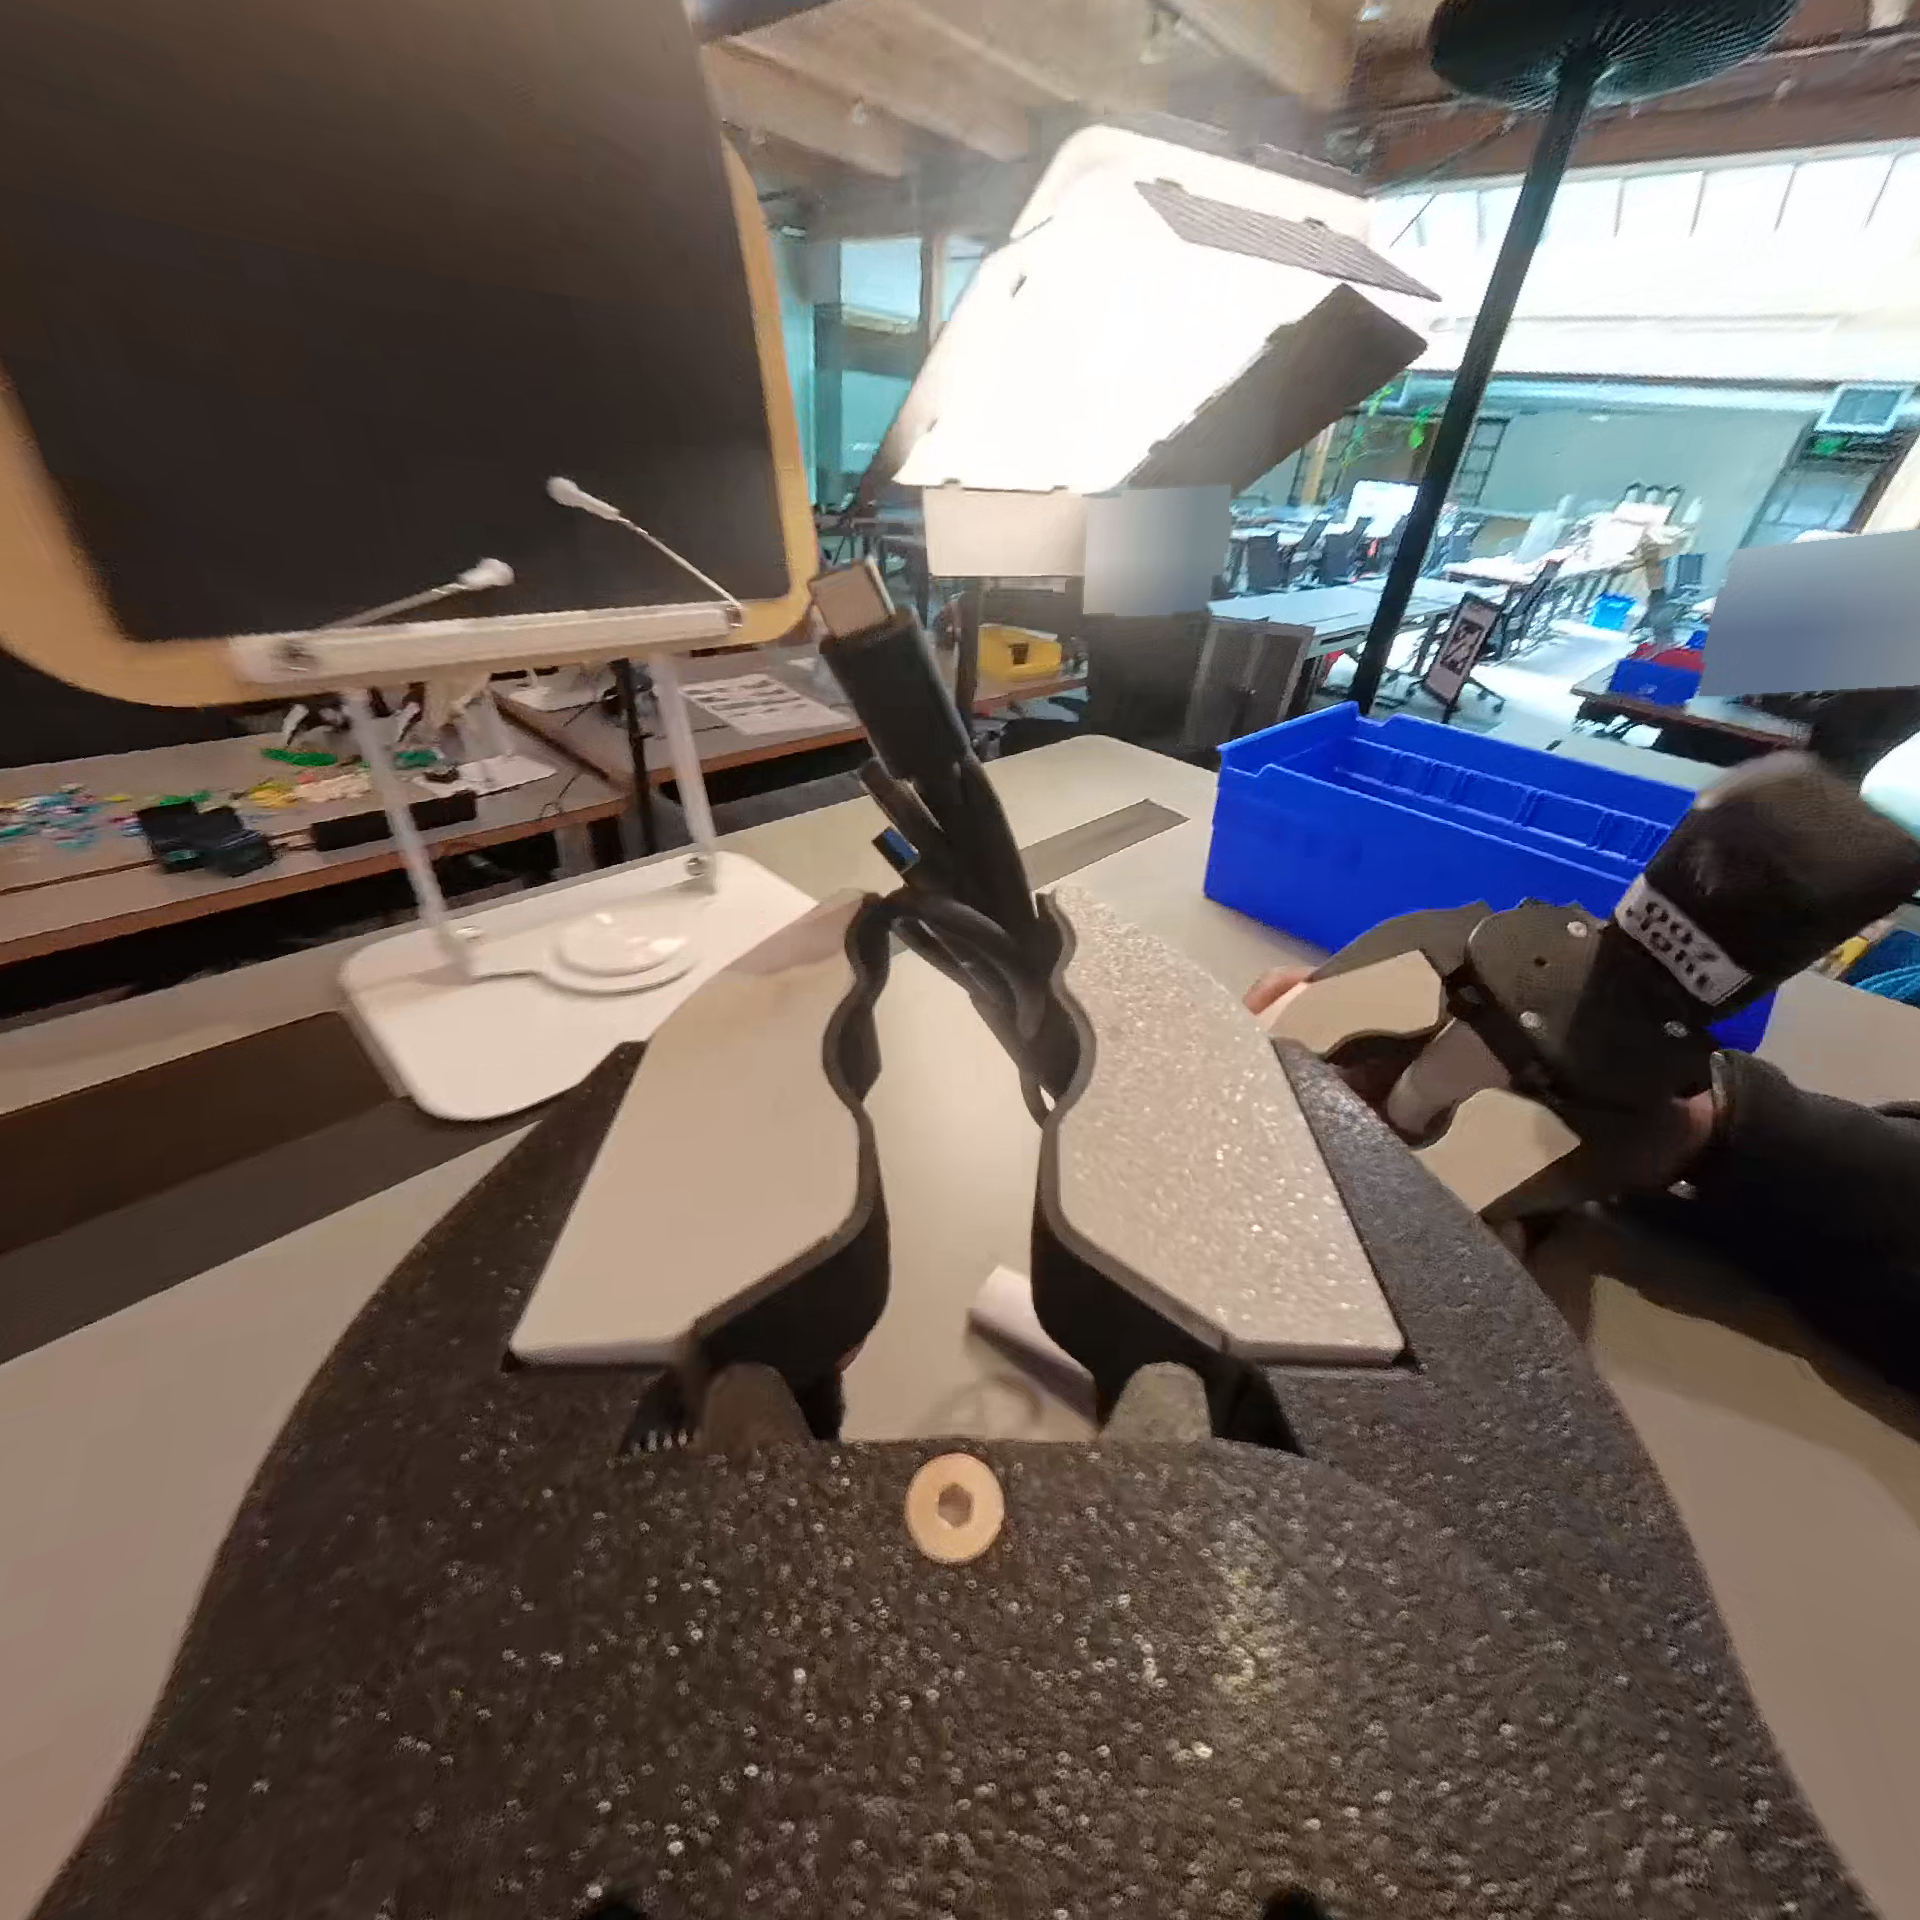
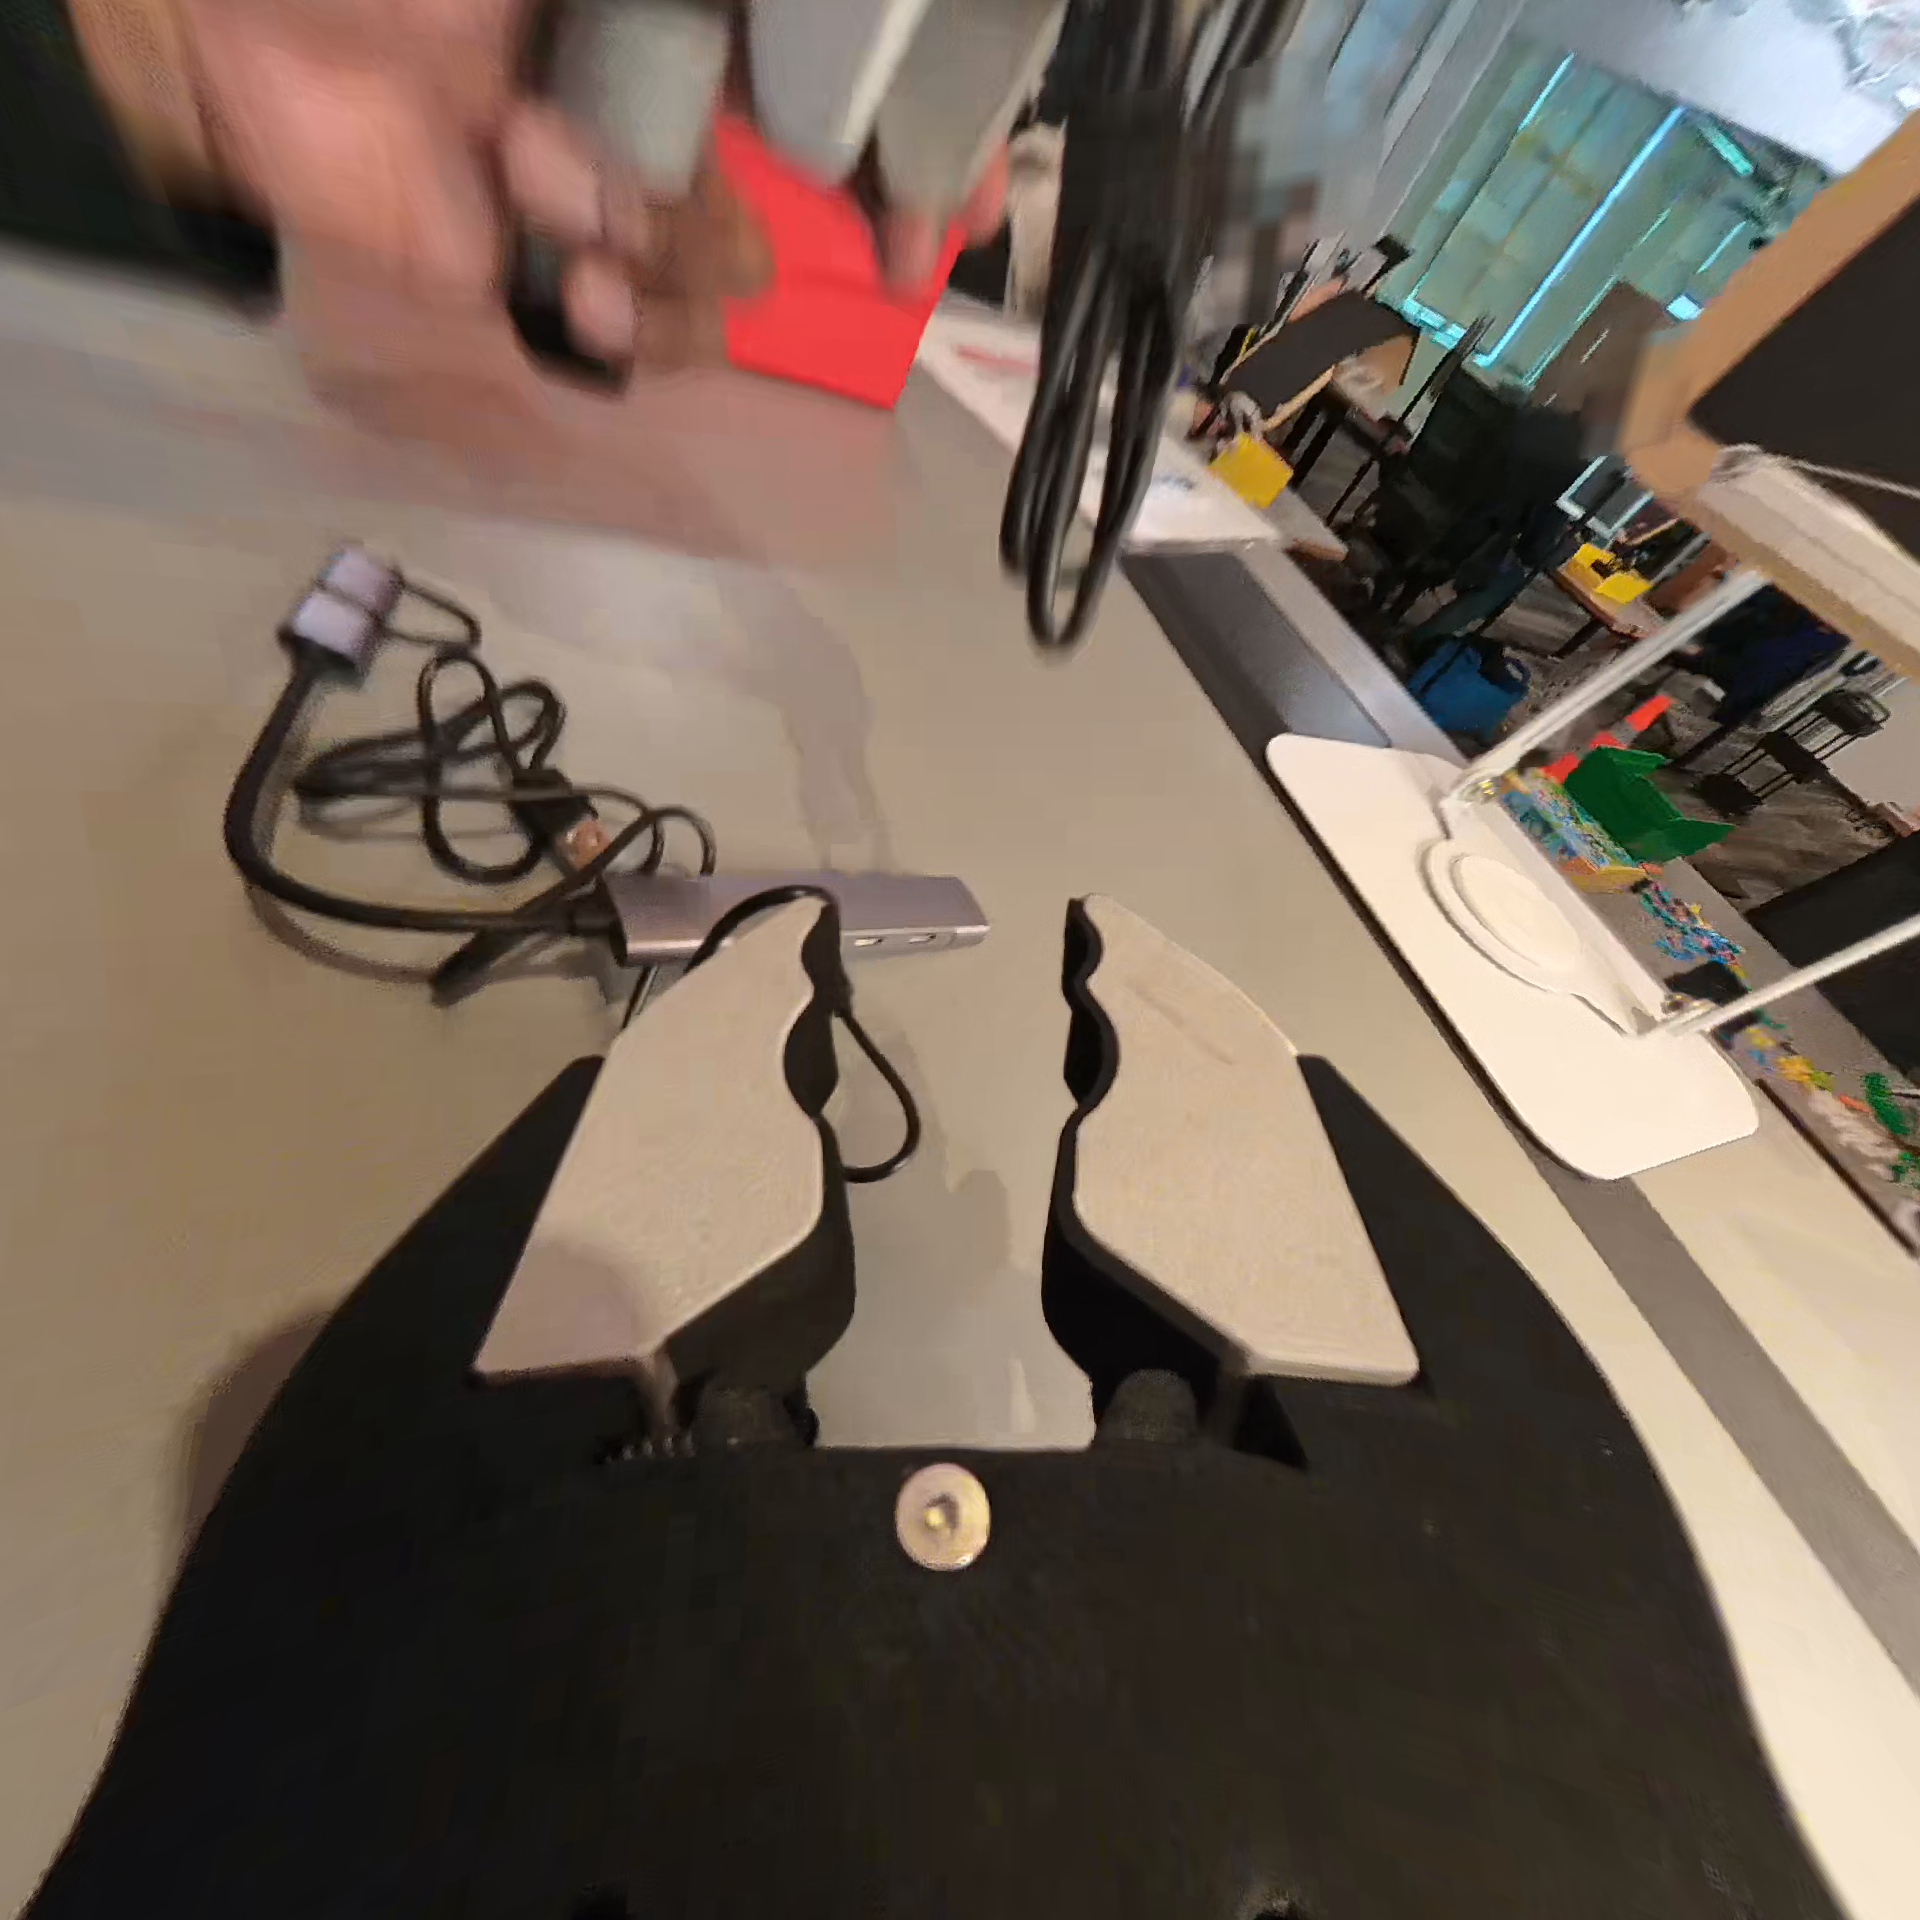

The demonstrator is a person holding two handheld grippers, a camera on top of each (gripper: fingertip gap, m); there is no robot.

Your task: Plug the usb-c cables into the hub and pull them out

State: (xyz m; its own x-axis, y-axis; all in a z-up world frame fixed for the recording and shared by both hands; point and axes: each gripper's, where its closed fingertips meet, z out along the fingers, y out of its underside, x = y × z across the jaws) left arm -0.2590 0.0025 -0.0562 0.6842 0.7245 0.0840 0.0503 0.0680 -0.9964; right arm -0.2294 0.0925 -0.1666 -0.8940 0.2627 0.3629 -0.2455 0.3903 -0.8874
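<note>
My left gripper (image 1: 961, 930) is shut on a folded bundle of black cables (image 1: 940, 810), raised above the table. A USB-C plug (image 1: 854, 601) sticks up from the bundle. In the right wrist view this bundle (image 2: 1086, 416) hangs, blurred, from the left gripper (image 2: 831, 104) at the top. My right gripper (image 2: 951, 925) is open and empty, low over the table. The grey hub (image 2: 883, 914) lies just beyond its left fingertip. A tangle of black cables (image 2: 447, 790) and a small grey adapter (image 2: 343, 613) lie left of the hub. The right gripper (image 1: 1538, 997) also shows in the left wrist view.
A white stand (image 1: 582, 966) carries a dark wood-edged panel (image 1: 395, 312) at the table's far edge; its base (image 2: 1507, 956) is right of my right gripper. A blue bin (image 1: 1455, 831) sits at the back right. A person's blurred hand (image 2: 416, 229) is above the table. The grippers' ends are close to 15 cm from one another. To the small grey adapter (image 2: 343, 613): right tips about 15 cm, left tips about 20 cm.
</note>
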